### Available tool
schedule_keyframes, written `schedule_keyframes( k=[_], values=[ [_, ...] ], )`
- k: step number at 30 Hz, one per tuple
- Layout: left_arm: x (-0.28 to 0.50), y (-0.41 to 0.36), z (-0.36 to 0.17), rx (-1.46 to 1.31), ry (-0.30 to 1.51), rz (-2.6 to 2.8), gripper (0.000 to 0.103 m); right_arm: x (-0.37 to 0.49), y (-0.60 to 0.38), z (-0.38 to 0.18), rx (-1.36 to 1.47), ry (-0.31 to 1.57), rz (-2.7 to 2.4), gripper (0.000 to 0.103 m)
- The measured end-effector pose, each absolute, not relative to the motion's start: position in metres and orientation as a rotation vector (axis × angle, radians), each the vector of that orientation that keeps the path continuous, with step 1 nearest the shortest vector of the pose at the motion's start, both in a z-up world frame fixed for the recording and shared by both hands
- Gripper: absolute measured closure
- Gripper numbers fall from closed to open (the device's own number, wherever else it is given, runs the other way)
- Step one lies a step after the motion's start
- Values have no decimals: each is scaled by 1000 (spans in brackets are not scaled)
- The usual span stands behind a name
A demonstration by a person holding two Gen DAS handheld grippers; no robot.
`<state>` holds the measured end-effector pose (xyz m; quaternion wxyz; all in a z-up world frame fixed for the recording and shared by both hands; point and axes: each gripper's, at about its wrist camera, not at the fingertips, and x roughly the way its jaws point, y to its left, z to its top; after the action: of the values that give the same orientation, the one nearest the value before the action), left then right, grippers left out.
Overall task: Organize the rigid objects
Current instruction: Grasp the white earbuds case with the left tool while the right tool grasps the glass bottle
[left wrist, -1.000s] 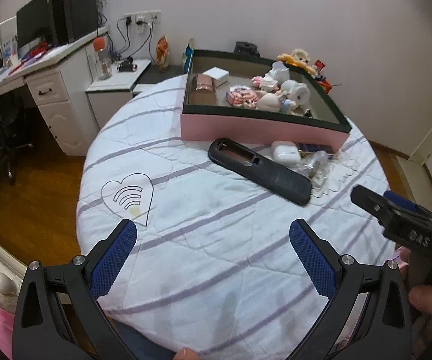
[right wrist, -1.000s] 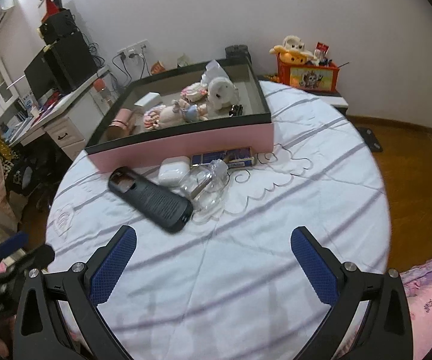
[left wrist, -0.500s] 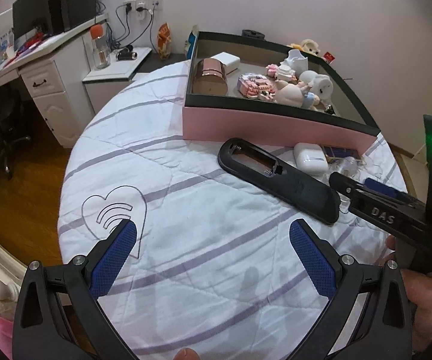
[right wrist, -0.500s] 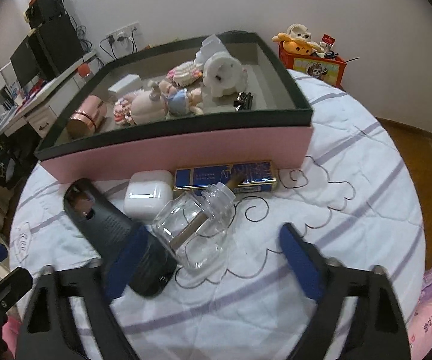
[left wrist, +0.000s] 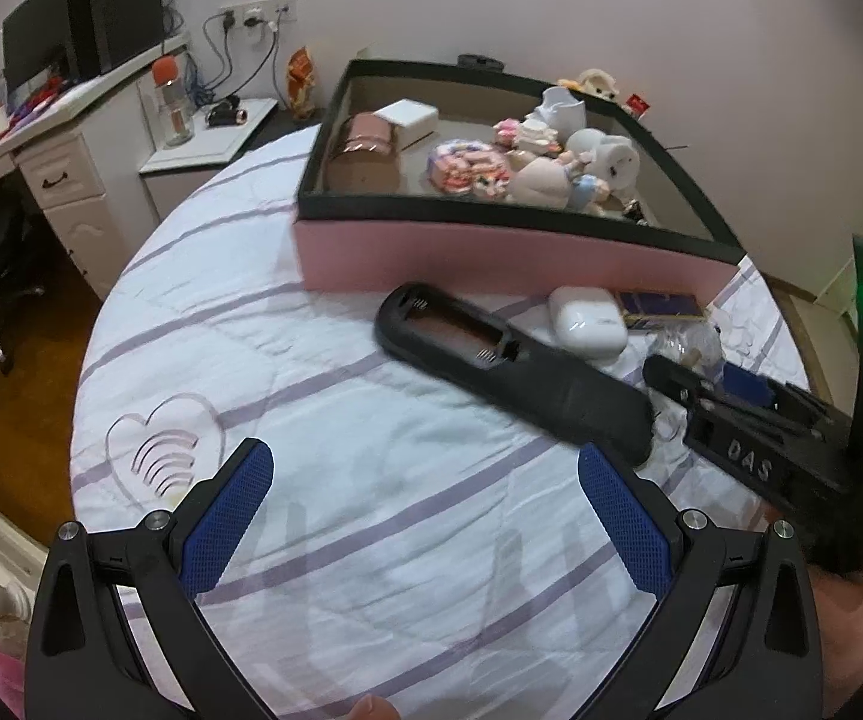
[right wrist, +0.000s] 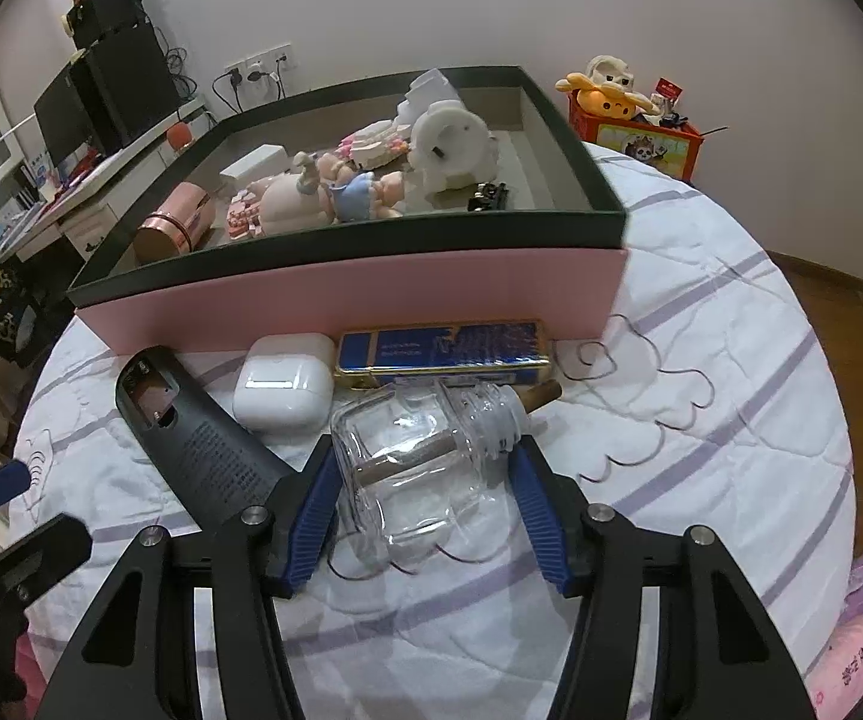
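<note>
While its jaws are closing, the right gripper straddles a clear glass bottle lying on its side on the white quilted surface with purple stripes, the blue pads just beside the glass; whether they press it yet I cannot tell. The bottle lies near the pink box with a dark green rim, touching a blue and gold flat case and beside a white earbud case and a long black remote-like shell. The left gripper hangs with jaws spread wide and released, nothing between them, above bare quilt.
</note>
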<state>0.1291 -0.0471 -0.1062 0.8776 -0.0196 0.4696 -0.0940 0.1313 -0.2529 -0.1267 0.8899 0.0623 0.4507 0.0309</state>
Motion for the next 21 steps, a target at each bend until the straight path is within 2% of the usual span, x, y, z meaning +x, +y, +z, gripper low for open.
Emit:
schedule_keyframes(
  k=[8,21],
  values=[
    [155,-83,-103,-3,949,-263,0,120,-271,-124,136,935,54,45],
    [191,-136,-132,99,955,-280,1,120,-293,-128,145,925,56,45]
  ],
)
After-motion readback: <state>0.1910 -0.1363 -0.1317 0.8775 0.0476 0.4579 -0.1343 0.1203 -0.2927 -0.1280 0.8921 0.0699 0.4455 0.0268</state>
